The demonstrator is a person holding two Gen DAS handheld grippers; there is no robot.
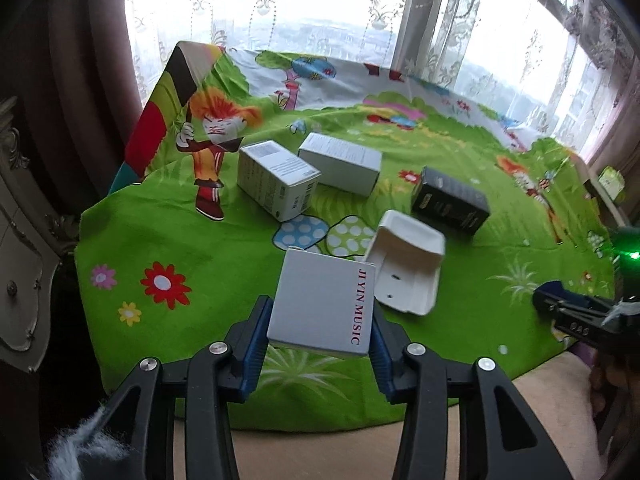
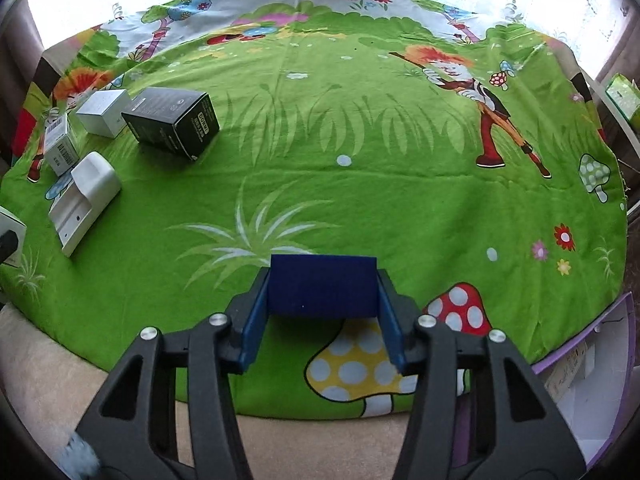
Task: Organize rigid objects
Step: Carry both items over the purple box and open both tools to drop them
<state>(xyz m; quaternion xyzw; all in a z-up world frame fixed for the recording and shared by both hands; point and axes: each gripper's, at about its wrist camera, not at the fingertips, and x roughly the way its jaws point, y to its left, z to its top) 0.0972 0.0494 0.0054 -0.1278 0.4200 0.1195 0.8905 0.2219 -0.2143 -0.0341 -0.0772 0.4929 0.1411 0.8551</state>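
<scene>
The left gripper (image 1: 320,320) clamps a smooth white cardboard box lettered "JI YIN MUSIC" (image 1: 322,304) above the near edge of the green cartoon-print cloth (image 1: 160,240). The right gripper (image 2: 322,300) pinches a matte dark blue box (image 2: 322,286). Just beyond lie a white moulded tray (image 1: 408,268), a black carton (image 1: 450,200) and two white cartons (image 1: 276,180).

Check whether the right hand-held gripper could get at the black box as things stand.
Probably not right away: the right hand-held gripper is shut on a dark blue box. The green cloth between it and the black box lies bare, so the path itself looks free.
</scene>
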